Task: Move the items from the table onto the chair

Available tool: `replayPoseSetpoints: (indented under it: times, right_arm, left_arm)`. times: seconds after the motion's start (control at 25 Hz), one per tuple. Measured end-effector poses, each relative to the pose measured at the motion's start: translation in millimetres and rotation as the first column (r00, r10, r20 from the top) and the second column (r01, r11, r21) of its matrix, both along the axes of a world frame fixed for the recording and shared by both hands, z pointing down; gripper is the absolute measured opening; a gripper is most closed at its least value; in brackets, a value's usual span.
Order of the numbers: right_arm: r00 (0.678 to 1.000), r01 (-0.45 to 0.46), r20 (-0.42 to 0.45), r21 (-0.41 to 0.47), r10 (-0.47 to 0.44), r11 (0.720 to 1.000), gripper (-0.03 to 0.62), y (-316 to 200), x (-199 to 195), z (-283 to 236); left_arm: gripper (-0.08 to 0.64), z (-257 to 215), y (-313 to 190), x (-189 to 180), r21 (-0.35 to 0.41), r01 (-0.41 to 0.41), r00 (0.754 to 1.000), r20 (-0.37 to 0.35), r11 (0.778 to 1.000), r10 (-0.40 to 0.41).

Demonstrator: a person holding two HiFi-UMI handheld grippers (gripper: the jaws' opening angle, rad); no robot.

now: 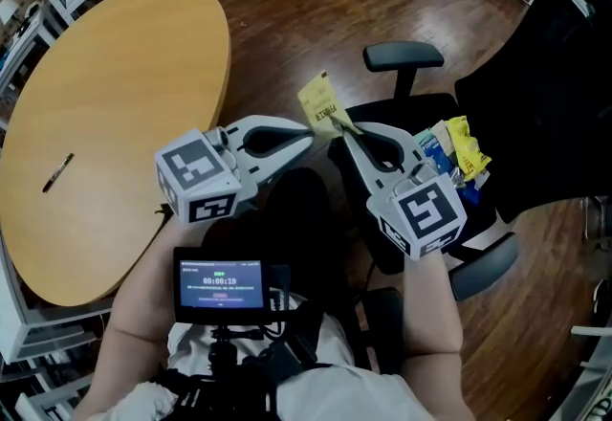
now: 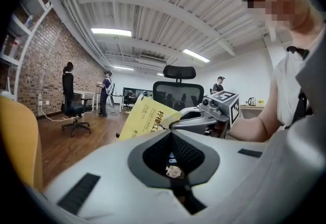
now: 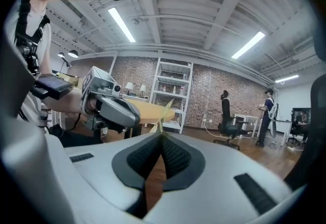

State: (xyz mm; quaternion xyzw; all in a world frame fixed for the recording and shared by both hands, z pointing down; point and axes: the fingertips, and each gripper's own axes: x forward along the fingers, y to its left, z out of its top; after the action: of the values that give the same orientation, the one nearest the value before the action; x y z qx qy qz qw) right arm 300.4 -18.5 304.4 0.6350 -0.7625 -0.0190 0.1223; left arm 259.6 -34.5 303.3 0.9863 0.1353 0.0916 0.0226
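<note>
- Over the chair (image 1: pixel 382 111), a person holds two hand-held grippers nose to nose, with a yellow packet (image 1: pixel 320 103) standing up between their tips.
- The right gripper (image 1: pixel 341 125) has its jaws clamped on the packet. In the right gripper view the packet shows edge-on, as a thin yellow sliver (image 3: pixel 162 112) rising from the closed tips.
- The left gripper (image 1: pixel 308 134) has its jaws pressed together, with the tips right at the packet's lower edge (whether they pinch that edge cannot be told). In the left gripper view the packet's printed face (image 2: pixel 145 118) fans up and to the left, just beyond the tips.
- The packet hangs in the air above the seat's near-left edge and touches neither the chair nor the table (image 1: pixel 124 94).
- On the seat's right side lie a blue-and-white pack (image 1: pixel 435 149) and a crumpled yellow wrapper (image 1: pixel 469 146), one against the other.
- A thin dark pen (image 1: pixel 57 172) lies alone on the round wooden table, well apart from both grippers.
- A small lit screen (image 1: pixel 220 285) sits at the person's chest, below the grippers.
</note>
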Motion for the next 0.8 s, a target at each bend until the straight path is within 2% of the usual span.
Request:
replayPoseSetpoints:
  times: [0.12,0.24,0.48,0.68,0.8]
  right_arm:
    - [0.999,-0.046,-0.004,-0.015,0.046,0.999,0.005,10.9,13.5,15.8]
    - [0.995,-0.095,0.003,-0.068,0.095,0.993,0.005,27.6,29.5,39.6]
    - [0.972,-0.230,0.010,-0.166,0.234,0.959,0.005,66.7,75.6,83.5]
    - [0.942,-0.329,-0.014,-0.241,0.335,0.913,0.005,94.7,102.1,121.9]
    - [0.916,-0.400,-0.100,-0.319,0.389,0.859,0.005,112.1,117.3,154.1]
  left_arm:
    - [0.011,15.0,13.1,10.2,0.000,-0.053,0.999,0.004,0.999,0.053]
    - [0.011,32.2,24.8,20.4,-0.015,-0.100,0.995,0.010,0.995,0.100]
    - [0.010,73.1,42.1,47.6,-0.054,-0.140,0.989,0.042,0.989,0.143]
    - [0.011,109.2,66.4,70.5,-0.081,-0.208,0.974,0.071,0.975,0.214]
    - [0.011,129.4,78.6,80.5,-0.090,-0.234,0.965,0.101,0.968,0.243]
